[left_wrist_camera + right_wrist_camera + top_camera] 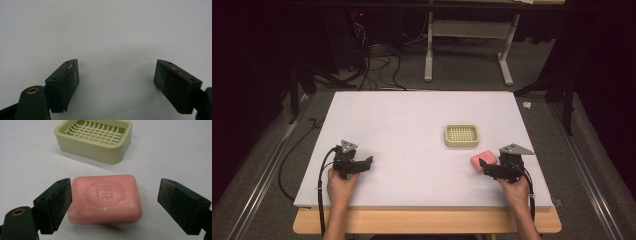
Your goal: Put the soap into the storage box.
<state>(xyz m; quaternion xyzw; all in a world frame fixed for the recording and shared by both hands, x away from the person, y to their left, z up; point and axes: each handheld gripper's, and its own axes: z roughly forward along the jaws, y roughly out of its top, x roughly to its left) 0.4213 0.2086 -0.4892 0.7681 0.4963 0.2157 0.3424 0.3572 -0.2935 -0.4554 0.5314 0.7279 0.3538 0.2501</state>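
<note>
A pink bar of soap (106,197) lies flat on the white table, also seen in the high view (483,160) at the right. My right gripper (486,167) is open, its jaws standing either side of the soap (115,202); the left pad is close to the bar's edge, the right pad well apart from it. Just beyond the soap sits a pale green soap dish (96,138) with a grid bottom (461,135), empty. My left gripper (364,163) rests near the table's left front, open (116,82), with bare table between its pads.
The white tabletop (412,125) has a wooden front edge (427,222). Beyond the far edge are a white stand's legs (467,55) and floor cables (377,65). Metal rails run along both sides.
</note>
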